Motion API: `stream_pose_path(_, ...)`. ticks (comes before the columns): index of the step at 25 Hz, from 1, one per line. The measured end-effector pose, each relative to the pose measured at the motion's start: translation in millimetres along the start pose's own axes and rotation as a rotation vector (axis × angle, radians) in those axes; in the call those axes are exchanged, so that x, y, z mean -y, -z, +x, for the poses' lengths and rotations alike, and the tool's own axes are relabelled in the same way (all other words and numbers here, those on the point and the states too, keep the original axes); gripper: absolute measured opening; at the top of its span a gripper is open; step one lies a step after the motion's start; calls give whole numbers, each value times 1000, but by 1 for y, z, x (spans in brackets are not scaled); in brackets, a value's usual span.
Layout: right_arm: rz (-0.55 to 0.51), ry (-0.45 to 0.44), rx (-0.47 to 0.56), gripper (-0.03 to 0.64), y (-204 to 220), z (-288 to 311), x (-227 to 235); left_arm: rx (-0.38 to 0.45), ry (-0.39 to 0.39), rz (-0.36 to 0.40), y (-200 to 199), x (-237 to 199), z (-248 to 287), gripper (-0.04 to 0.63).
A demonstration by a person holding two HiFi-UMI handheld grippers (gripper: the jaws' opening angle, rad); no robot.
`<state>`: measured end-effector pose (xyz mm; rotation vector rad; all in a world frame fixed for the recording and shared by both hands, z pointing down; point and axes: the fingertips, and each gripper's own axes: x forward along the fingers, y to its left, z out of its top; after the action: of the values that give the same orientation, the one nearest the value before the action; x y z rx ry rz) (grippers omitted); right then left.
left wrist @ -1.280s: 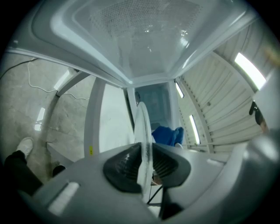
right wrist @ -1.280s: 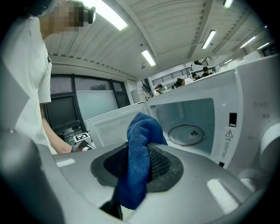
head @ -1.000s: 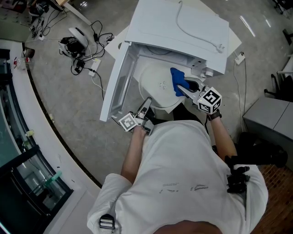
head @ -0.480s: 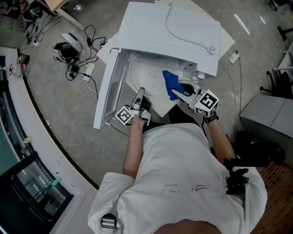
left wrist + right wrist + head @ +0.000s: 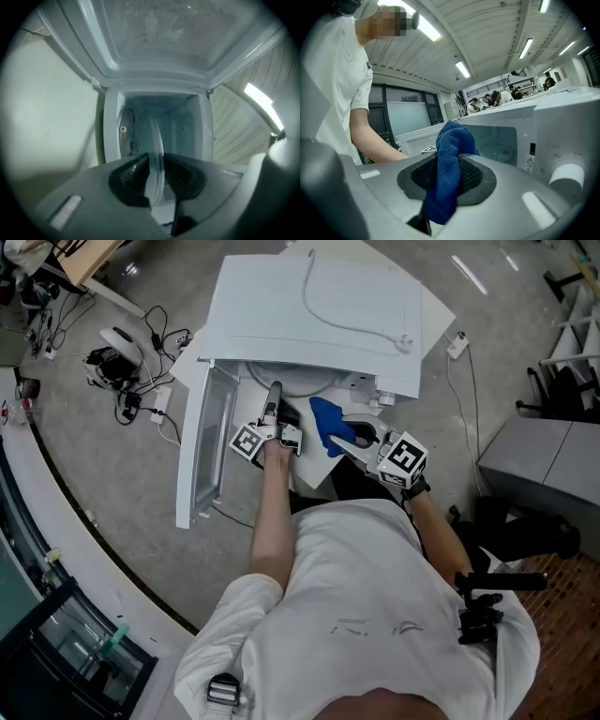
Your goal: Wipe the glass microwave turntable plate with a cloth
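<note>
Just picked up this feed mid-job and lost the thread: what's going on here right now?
A person stands at an open microwave with tongs in each hand. The left tongs are clamped on the rim of the glass turntable plate, which reaches into the cavity. The right tongs grip a blue cloth, held just outside the opening. The cloth is off the plate, so no wiping is under way.

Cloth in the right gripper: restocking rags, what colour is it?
Blue cloth, clearest in the right gripper view.
</note>
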<state>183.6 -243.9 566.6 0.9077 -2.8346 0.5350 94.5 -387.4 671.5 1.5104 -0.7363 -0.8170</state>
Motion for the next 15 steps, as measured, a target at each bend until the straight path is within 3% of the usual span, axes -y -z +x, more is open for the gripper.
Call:
stream_pose_path(4,15,24,-8,101,5,-6,3,47,-46,-1,-7,-10,28,65)
stream_pose_path(9,43,60,-2,101,7,-9,6,62,-263,4,-11,-39,31,26)
stream_pose_path(15,50,61,10,101,8,0,0,-16,-380,93,-13,-51,31,29)
